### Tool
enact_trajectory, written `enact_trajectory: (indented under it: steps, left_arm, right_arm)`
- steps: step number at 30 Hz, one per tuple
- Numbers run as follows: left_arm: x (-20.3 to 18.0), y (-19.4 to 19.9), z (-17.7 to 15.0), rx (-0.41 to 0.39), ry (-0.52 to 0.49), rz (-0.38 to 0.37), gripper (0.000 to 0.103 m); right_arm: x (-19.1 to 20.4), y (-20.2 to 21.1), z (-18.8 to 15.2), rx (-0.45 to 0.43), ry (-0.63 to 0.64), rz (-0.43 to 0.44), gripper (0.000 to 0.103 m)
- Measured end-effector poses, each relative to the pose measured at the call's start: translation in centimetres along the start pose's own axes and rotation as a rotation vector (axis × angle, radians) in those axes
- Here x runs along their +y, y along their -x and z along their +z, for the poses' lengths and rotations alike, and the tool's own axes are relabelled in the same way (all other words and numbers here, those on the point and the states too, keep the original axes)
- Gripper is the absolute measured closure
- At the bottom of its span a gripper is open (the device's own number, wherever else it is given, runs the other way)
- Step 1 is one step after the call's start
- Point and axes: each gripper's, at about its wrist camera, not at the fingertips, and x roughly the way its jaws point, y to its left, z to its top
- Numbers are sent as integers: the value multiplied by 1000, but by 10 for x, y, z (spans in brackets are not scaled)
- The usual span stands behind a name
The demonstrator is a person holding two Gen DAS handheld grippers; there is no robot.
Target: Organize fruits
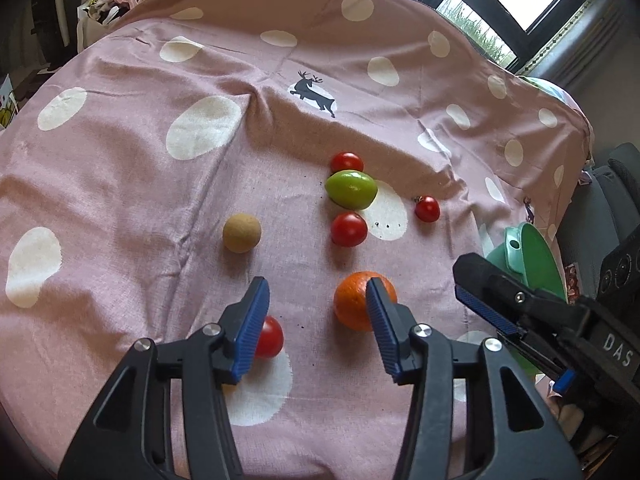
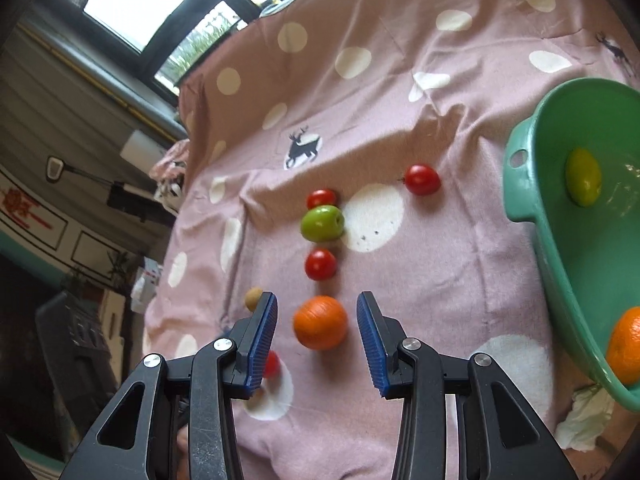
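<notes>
You are looking at fruit lying on the cloth-covered surface (image 2: 440,260): an orange (image 2: 320,322) nearest, then a tomato (image 2: 320,264), a lime (image 2: 322,222) and another tomato (image 2: 321,198) lining up behind it. A basin (image 2: 532,200) is sitting to the right, holding two fruits.

Matt woven cloth (image 1: 120,184), glossy tomatoes (image 1: 349,229), dimpled orange (image 2: 320,322), smooth plastic basin (image 2: 560,240).

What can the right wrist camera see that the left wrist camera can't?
Only the right wrist view looks inside the green bowl: a yellow-green fruit and an orange lie in it. Only the left wrist view shows the right gripper from the side. Both show the orange on the cloth, the green fruit, the tomatoes and the tan ball.
</notes>
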Motion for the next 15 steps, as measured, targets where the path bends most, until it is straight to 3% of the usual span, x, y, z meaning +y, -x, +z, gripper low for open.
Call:
enact_trajectory:
  steps: [3,8,15]
  left_arm:
    - [-1,-7,-1,27,-1,-18,54]
    - [-10,-11,-5,64,-21,-75,55]
    - [-20,-24,-10,97,-45,-110,55]
  right_arm:
    - [2,-11,3,23,-11,57,61]
    - [-2,-26,-1,80,-28,-9,61]
    - [-10,-36,0,117,-65,23,61]
